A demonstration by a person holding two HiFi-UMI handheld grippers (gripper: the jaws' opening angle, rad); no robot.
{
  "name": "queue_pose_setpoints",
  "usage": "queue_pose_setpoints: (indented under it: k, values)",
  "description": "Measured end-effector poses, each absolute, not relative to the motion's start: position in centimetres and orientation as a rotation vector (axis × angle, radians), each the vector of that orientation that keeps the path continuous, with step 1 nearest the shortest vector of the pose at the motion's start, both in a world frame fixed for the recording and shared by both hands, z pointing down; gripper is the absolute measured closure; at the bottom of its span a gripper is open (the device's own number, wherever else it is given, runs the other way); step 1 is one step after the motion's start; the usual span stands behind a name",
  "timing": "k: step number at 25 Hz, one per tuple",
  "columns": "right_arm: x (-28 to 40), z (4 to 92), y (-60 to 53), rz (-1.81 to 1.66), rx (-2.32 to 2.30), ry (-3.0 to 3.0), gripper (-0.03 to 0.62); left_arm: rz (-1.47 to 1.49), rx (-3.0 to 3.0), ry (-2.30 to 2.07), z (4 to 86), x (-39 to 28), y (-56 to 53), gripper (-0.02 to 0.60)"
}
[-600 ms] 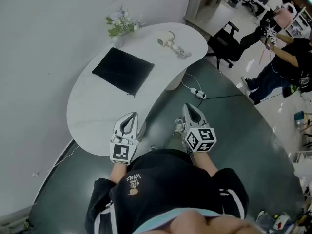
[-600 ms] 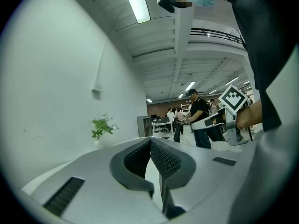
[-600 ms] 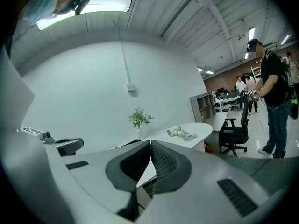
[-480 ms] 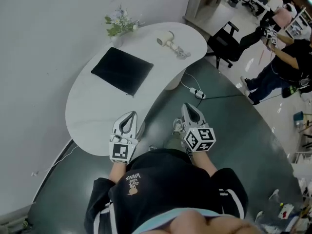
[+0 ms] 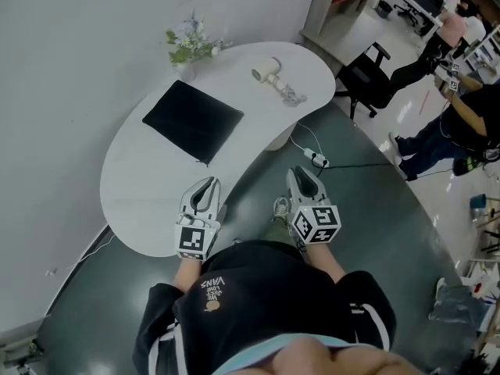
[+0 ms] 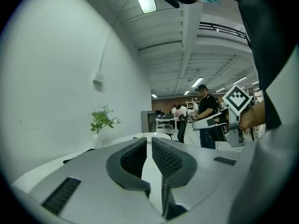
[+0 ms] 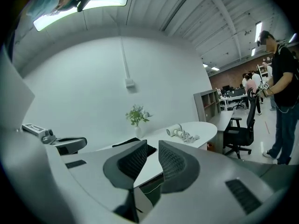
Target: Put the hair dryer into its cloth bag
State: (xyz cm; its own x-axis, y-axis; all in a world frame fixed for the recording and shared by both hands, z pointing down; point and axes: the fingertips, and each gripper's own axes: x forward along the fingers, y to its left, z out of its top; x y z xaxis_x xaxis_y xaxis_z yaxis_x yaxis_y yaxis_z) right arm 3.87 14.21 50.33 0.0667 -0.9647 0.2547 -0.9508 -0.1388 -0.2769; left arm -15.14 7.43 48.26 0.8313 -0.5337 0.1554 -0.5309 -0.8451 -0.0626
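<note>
Hair dryer [image 5: 269,69] lies on its side at the far end of the white table [image 5: 141,201], with its cord [image 5: 291,94] bunched at its 4 o'clock. In the head view the black cloth bag [image 5: 193,119] lies flat on the table at the dryer's 8 o'clock, well apart from it. A potted plant [image 5: 187,45] stands at the bag's 12 o'clock, by the wall. The left gripper [image 5: 206,184] hangs over the table's near edge, at the bag's 6 o'clock, with its jaws drawn together on nothing. The right gripper [image 5: 301,175], at its 3 o'clock, is over the dark floor, likewise closed and empty. Both point toward the table, neither near the dryer. An office chair [image 5: 367,76] stands at the dryer's 3 o'clock.
</note>
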Motion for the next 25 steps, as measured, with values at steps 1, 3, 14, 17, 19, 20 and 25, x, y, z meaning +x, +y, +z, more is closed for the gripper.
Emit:
queue_pose_setpoints:
  k: [1, 3, 14, 17, 19, 20, 25]
  values:
    - [4.4, 50.4, 13.7, -0.601, -2.258, 2.044, 0.531, -0.269, -2.994, 0.877, 48.4, -14.6, 7.1, 0.558]
    - [5.5, 50.7, 12.6, -0.623, -2.238, 2.063, 0.479, -0.286, -2.996, 0.900, 48.8, -13.6, 6.2, 0.558]
    - [11.6, 51.5, 7.5, -0.672, -2.173, 2.179, 0.416, -0.366, -2.989, 1.040, 50.3, -8.4, 2.1, 0.455]
    - [12.9, 51.8, 6.3, -0.677, -2.148, 2.213, 0.416, -0.397, -2.973, 1.091, 50.8, -7.4, 1.0, 0.427]
    - [13.9, 52.0, 5.4, -0.679, -2.131, 2.238, 0.416, -0.421, -2.957, 1.133, 51.3, -6.8, 0.5, 0.408]
    - [14.5, 52.1, 5.0, -0.682, -2.124, 2.250, 0.416, -0.430, -2.950, 1.155, 51.4, -6.6, 0.2, 0.398]
    - [17.0, 52.7, 3.0, -0.696, -2.077, 2.338, 0.413, -0.456, -2.920, 1.279, 52.4, -5.2, -0.8, 0.377]
